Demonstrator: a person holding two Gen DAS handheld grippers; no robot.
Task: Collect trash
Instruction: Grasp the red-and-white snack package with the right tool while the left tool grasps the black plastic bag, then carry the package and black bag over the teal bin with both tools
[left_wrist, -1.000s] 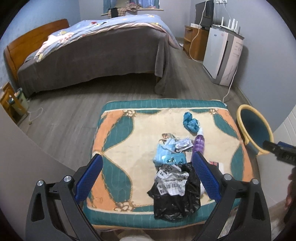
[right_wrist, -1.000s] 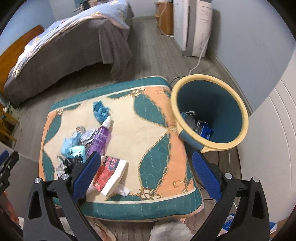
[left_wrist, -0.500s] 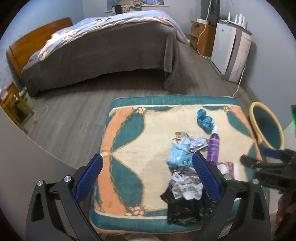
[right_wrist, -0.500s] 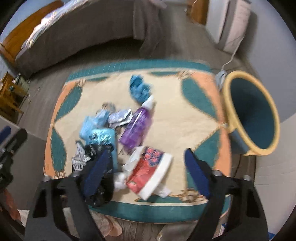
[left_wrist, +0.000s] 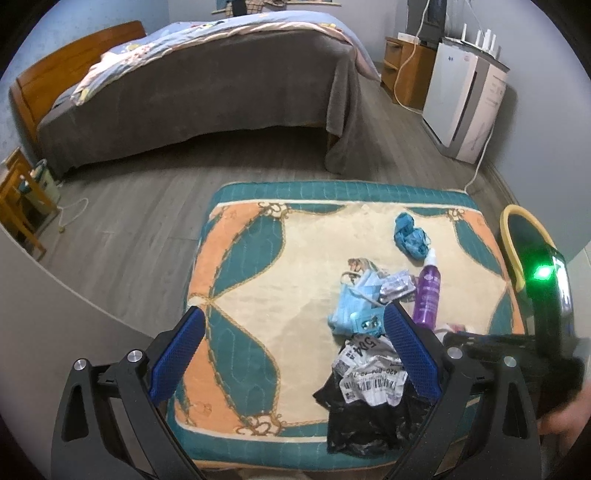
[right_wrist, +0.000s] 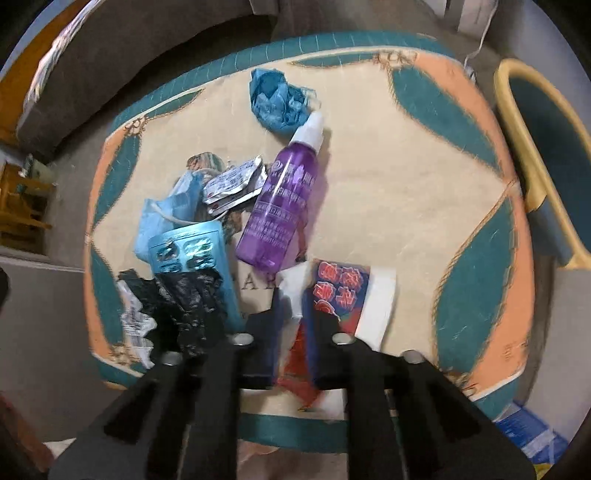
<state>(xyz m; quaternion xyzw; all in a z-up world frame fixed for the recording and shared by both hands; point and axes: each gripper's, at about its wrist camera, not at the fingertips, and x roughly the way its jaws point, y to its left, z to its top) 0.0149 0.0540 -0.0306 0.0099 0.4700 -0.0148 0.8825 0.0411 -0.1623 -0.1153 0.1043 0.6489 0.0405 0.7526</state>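
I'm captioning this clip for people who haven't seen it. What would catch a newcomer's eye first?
Probably the litter heaped on the teal and orange cushion: a purple spray bottle lying flat at the centre, with a crumpled blue wad by its cap. Nearest the camera, the right gripper has its jaws closing on a red-and-white tissue pack. A yellow-rimmed bin stands beside the cushion's right edge.

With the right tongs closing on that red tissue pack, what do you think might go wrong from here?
1. The right tongs are closing on the red tissue pack near its loose white tissue, so they might pinch only the tissue.
2. The purple spray bottle lies close beside the pack and may get dragged along when it lifts.
3. The bin stands off the cushion's edge, so a weak grip could drop the pack.
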